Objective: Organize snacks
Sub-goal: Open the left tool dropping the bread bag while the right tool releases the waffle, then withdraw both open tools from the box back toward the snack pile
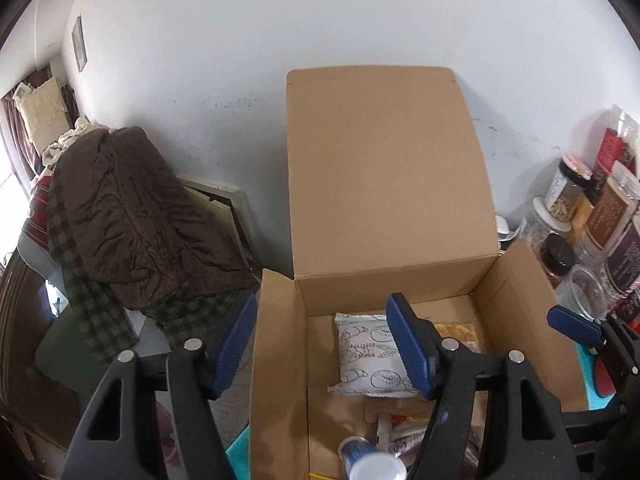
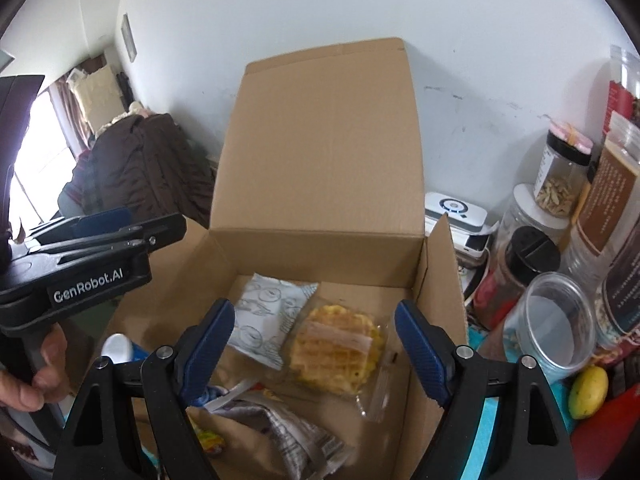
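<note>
Blue-padded left tongs (image 1: pixel 322 344) stood open and empty, straddling the left wall of the cardboard box (image 2: pixel 320 248); the right tongs (image 2: pixel 314 350) gaped empty above its floor. Inside lay a white printed packet (image 2: pixel 272 316), with a wrapped waffle (image 2: pixel 336 350) touching it at four o'clock, and a grey pouch (image 2: pixel 296 436) at six.
</note>
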Tool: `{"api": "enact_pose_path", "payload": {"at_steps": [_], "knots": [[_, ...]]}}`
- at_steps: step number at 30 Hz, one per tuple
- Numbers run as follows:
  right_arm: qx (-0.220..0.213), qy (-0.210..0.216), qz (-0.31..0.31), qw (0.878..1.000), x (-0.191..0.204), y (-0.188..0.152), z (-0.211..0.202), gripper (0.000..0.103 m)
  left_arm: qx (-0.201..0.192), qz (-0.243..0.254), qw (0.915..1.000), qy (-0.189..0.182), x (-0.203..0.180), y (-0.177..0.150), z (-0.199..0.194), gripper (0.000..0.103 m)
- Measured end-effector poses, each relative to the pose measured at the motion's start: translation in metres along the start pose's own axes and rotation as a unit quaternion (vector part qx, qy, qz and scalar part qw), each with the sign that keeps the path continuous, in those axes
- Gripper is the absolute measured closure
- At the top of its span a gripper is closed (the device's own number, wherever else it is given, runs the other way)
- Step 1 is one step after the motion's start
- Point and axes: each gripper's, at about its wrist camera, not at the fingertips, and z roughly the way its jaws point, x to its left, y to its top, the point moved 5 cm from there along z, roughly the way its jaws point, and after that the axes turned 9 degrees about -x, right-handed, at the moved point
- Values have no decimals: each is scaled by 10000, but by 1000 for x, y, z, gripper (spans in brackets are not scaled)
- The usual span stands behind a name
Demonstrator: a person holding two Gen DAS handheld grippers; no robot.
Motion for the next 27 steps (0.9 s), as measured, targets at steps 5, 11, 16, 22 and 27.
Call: {"api": "enact_pose_path", "payload": {"at_steps": [5, 11, 16, 22, 27], "knots": [[-145, 10, -83, 9999, 9, 10, -24, 19, -163, -66, 9998, -37, -1, 5, -31, 36], [-425, 31, -229, 9988, 26, 24, -66, 19, -453, -139, 9989, -20, 8, 13, -78, 36], [-658, 60, -349, 9972, 41, 33, -104, 19, -688, -200, 9974, -19, 17, 18, -117, 36], [-998, 39, -561, 9934, 63, 39, -153, 19, -1006, -201, 9947, -6, 27, 18, -166, 36], [-1237, 31, -713, 9898, 79, 39, -192, 19, -1208, -204, 9925, -64, 30, 12, -204, 36]]}}
